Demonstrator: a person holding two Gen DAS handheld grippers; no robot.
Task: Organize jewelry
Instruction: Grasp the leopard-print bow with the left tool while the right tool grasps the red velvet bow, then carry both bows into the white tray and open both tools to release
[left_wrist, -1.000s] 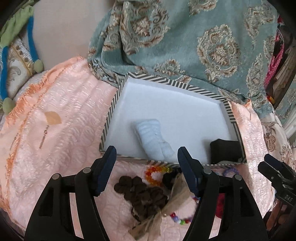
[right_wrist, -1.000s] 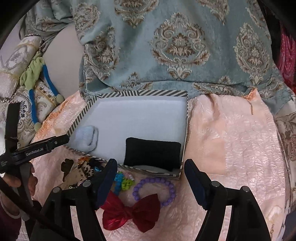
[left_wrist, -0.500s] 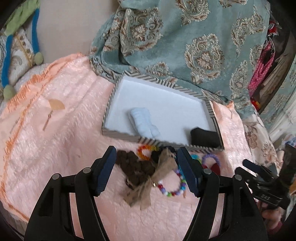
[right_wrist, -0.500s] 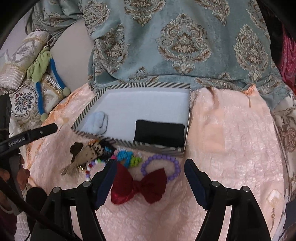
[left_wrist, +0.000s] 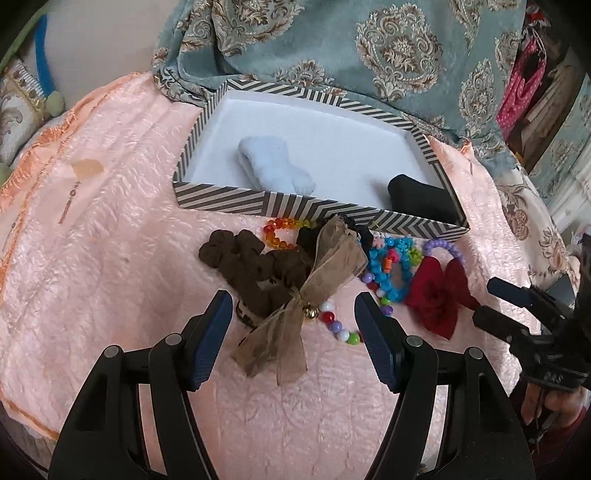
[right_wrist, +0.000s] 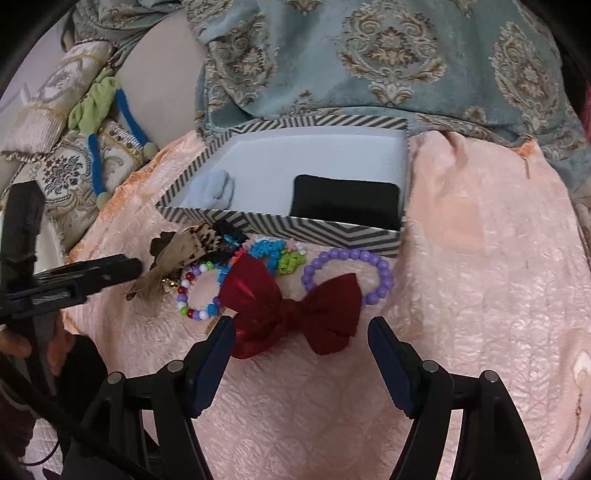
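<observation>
A striped box (left_wrist: 314, 206) (right_wrist: 314, 229) holds a light blue pad (left_wrist: 275, 168) and a black pad (left_wrist: 421, 199). In front of it lies a pile: a brown scrunchie (left_wrist: 251, 269), a tan ribbon bow (left_wrist: 314, 280), an orange bead bracelet (left_wrist: 275, 236), a multicolour bead bracelet (left_wrist: 340, 328), a blue bead bracelet (left_wrist: 391, 269), a purple bead bracelet (right_wrist: 347, 273) and a red bow (right_wrist: 291, 314). My left gripper (left_wrist: 293, 321) is open and empty just short of the tan bow. My right gripper (right_wrist: 301, 339) is open and empty just short of the red bow.
The pile lies on a peach quilted cover (right_wrist: 480, 277). A teal patterned blanket (left_wrist: 369, 55) is bunched behind the box. Patterned cushions with a blue and green cord (right_wrist: 96, 140) lie at the left.
Both grippers have drawn back from the box, so the whole pile in front of it now shows. Both stay open and empty.
</observation>
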